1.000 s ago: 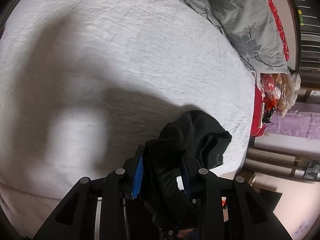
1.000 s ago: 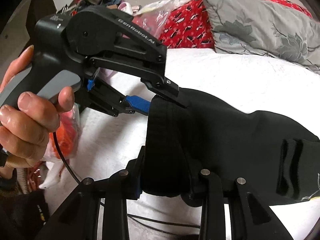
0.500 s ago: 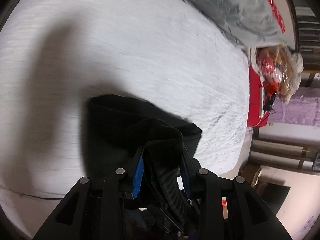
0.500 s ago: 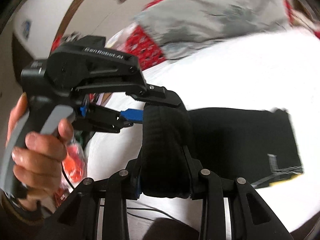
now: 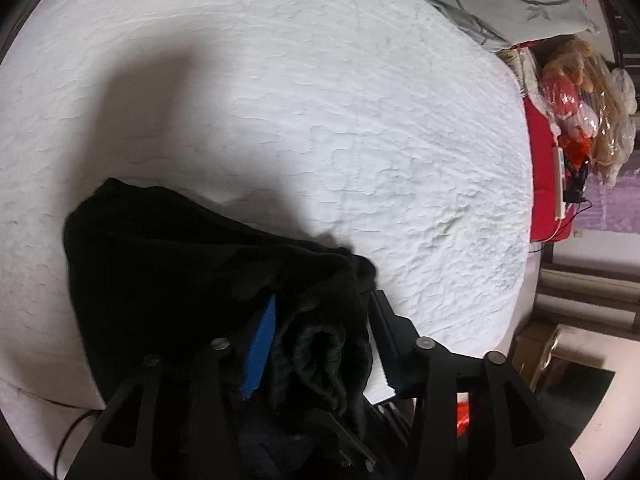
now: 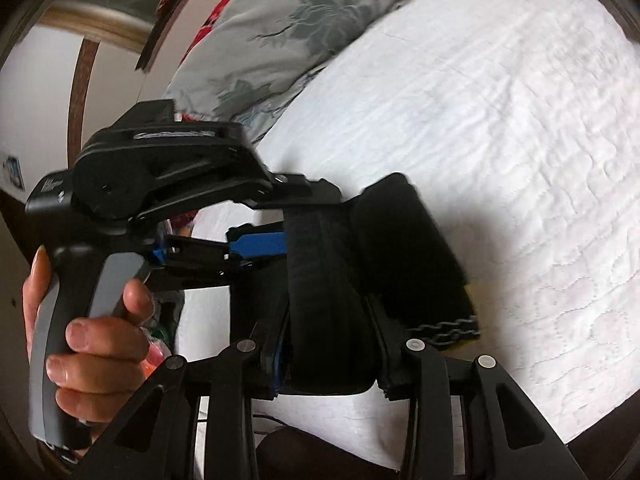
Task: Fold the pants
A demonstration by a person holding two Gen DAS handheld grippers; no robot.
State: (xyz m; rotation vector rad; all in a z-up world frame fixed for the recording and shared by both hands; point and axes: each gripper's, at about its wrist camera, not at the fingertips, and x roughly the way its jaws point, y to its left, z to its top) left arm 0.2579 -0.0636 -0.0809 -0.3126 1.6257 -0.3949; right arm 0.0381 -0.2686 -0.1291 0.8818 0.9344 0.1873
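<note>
**Both tongs clamp the black pants on the bed**

While the black pants [image 6: 404, 248] lie bunched on the white bedspread [image 6: 500, 120], the right tongs [image 6: 328, 344] pinch a thick fold of them near the bedspread's front edge. Just beside, the left tongs [image 5: 316, 320] are closed on the same cloth. A grey flowered pillow [image 6: 280, 28] sits at the bedspread's far end. Lettering on the left tongs' body is too blurred to read.

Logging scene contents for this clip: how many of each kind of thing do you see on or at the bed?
Black pants: 1
Gripper: 2, left and right, both shut on the pants
Grey floral pillow: 1
White quilt: 1
Total: 5
</note>
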